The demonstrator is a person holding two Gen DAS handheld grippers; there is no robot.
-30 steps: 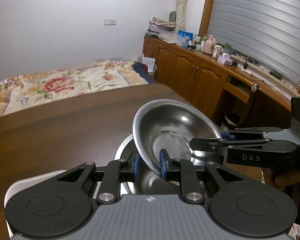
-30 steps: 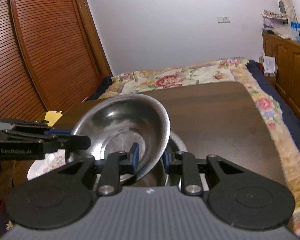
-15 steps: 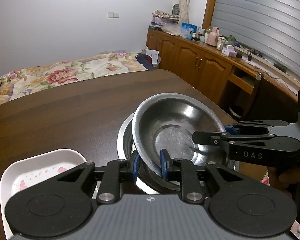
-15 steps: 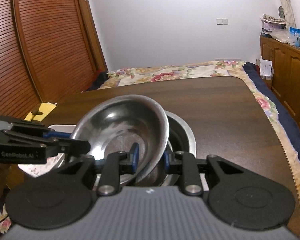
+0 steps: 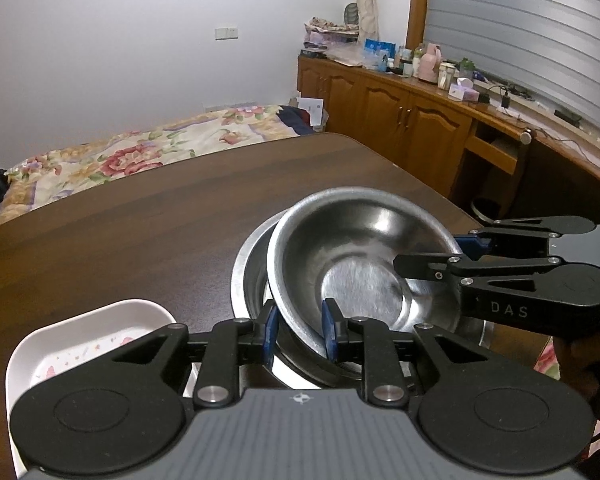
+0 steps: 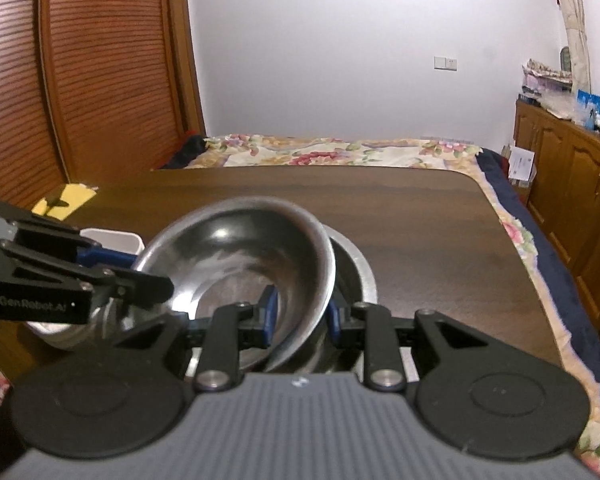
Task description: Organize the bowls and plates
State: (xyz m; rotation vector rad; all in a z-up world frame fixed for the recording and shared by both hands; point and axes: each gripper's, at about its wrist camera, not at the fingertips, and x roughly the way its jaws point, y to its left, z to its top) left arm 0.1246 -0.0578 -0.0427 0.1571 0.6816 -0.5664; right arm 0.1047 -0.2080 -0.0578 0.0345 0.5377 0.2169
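Both tongs grip one steel bowl (image 5: 364,256) by opposite rim edges: left tongs (image 5: 299,330) pinch the near rim, right tongs (image 6: 300,314) pinch the far side. The bowl sits tilted, just ahead of both tongs, partly inside a larger bowl (image 5: 248,268) on the tabletop (image 5: 120,236). A white plate (image 5: 88,332) lies left of the left tongs. Step in hand looks like nesting. Next move likely calls for levelling the bowl, lowering until seated, then opening both tongs.

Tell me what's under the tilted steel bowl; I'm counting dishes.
A second, wider steel bowl sits beneath the tilted steel bowl, resting on the dark wooden table. Its inside is mostly covered, so anything in it is hidden.
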